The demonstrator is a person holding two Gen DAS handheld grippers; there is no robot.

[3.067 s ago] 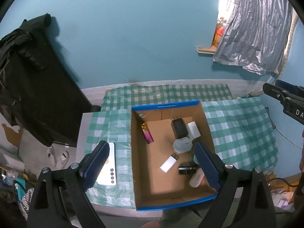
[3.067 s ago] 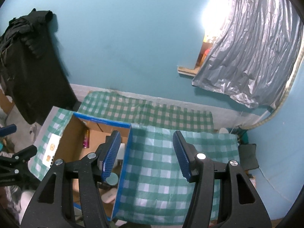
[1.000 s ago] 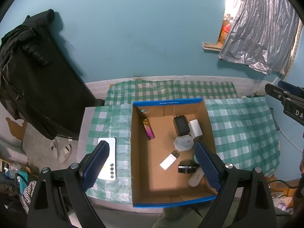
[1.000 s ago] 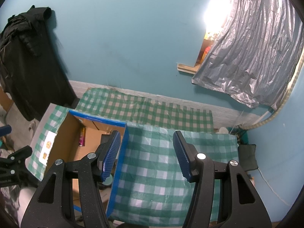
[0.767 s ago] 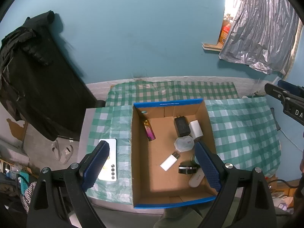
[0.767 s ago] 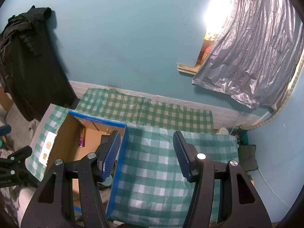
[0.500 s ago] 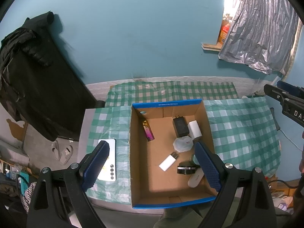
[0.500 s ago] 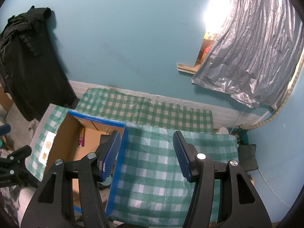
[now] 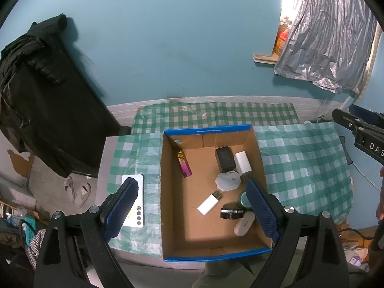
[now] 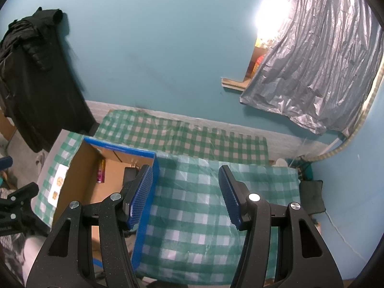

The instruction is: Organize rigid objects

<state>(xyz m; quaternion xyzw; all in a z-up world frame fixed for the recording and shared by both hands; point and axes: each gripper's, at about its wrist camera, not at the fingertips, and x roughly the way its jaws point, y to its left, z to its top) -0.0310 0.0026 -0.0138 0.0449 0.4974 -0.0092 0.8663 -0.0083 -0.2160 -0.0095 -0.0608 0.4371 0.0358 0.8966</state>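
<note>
**A:** Item one: where is the task's stuff?

**B:** In the cardboard box (image 9: 168, 192) with the blue rim, on the checked plastic cloth (image 9: 304, 165) over the counter. Inside: black charger (image 9: 225, 159), white adapter (image 9: 243, 162), pale hexagonal case (image 9: 228, 181), purple lighter (image 9: 184, 164), small white plug (image 9: 208, 203), black round tin (image 9: 232, 213), white oval case (image 9: 244, 223). All hard, smooth, mostly blocky. A white phone (image 9: 137, 206) lies flat outside, left of the box.

**A:** Your jaws?

**B:** My left gripper (image 9: 192, 211) hangs released above the box and holds nothing. My right gripper (image 10: 184, 195) is parted over bare cloth, empty too.

**A:** Risks?

**B:** I judge the slick cases could slip from ribbed pads, the thin box wall could catch a finger, and the glossy cloth could let the box slide.
</note>
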